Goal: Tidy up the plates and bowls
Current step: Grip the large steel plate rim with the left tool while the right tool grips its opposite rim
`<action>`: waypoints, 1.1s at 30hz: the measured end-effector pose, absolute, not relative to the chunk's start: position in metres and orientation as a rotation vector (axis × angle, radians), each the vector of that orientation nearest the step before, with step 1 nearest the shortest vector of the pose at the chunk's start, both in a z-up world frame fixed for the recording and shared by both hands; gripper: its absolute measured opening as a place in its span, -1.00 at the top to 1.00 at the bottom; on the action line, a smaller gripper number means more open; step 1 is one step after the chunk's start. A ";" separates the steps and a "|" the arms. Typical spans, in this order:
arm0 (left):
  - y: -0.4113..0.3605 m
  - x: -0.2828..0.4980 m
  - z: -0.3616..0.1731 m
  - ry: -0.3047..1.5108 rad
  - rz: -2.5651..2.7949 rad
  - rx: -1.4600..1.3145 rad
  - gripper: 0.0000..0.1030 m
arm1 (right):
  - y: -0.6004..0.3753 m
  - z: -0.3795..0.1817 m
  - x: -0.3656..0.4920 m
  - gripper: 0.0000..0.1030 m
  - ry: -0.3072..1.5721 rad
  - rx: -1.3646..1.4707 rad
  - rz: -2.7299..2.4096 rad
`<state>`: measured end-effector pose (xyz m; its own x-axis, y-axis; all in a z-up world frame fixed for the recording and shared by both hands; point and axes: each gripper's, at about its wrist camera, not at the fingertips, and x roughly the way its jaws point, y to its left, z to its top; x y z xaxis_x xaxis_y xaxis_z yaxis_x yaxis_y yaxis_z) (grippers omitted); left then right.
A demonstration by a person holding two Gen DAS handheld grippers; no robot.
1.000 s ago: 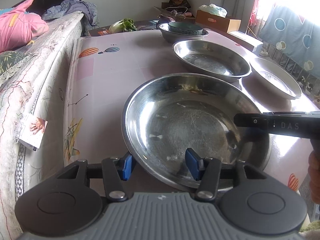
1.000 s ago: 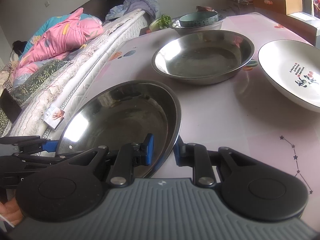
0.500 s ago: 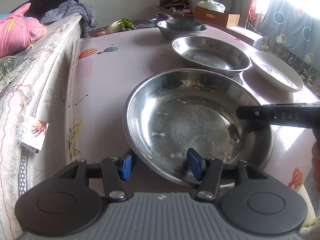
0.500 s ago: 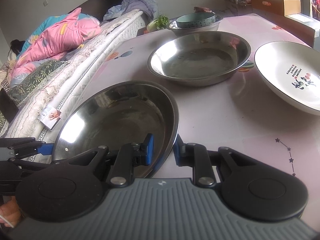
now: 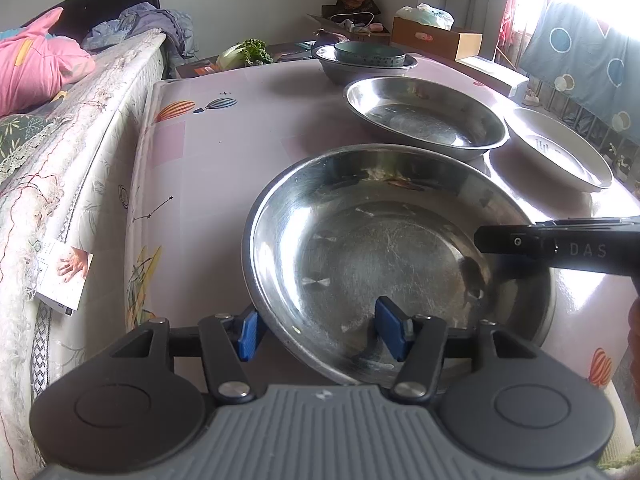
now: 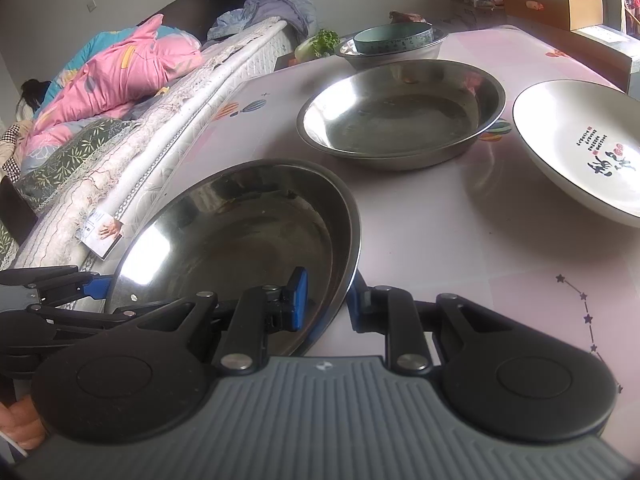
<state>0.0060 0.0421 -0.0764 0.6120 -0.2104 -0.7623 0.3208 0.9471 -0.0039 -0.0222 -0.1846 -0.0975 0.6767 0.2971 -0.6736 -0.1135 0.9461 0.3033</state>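
A large steel plate is held between both grippers just above the pink table; it also shows in the right wrist view. My left gripper is shut on its near-left rim, one pad inside, one outside. My right gripper is shut on its right rim. A second steel plate lies behind it, and shows in the right wrist view. A white plate with red and black print lies to the right. A teal bowl sits in a steel bowl at the back.
A bed with a lace cover and pink quilt runs along the table's left edge. A cardboard box and a leafy vegetable stand beyond the far edge. A blue cloth hangs at the right.
Both grippers and the held steel plate have moved slightly forward, toward the second steel plate. The grips have not changed.
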 end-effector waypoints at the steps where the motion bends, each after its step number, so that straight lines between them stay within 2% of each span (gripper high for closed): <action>1: 0.041 0.006 -0.076 0.857 -0.306 0.140 -0.16 | -0.185 -0.098 -0.022 0.62 0.796 0.245 0.233; 6: 0.038 -0.004 -0.068 0.778 -0.319 0.175 -0.19 | -0.185 -0.096 -0.023 0.61 0.799 0.244 0.230; 12: 0.039 0.003 -0.077 0.844 -0.314 0.166 -0.20 | -0.181 -0.095 -0.023 0.61 0.791 0.220 0.238; 33: 0.050 0.032 -0.079 0.836 -0.274 0.138 -0.25 | -0.184 -0.098 -0.006 0.62 0.776 0.247 0.213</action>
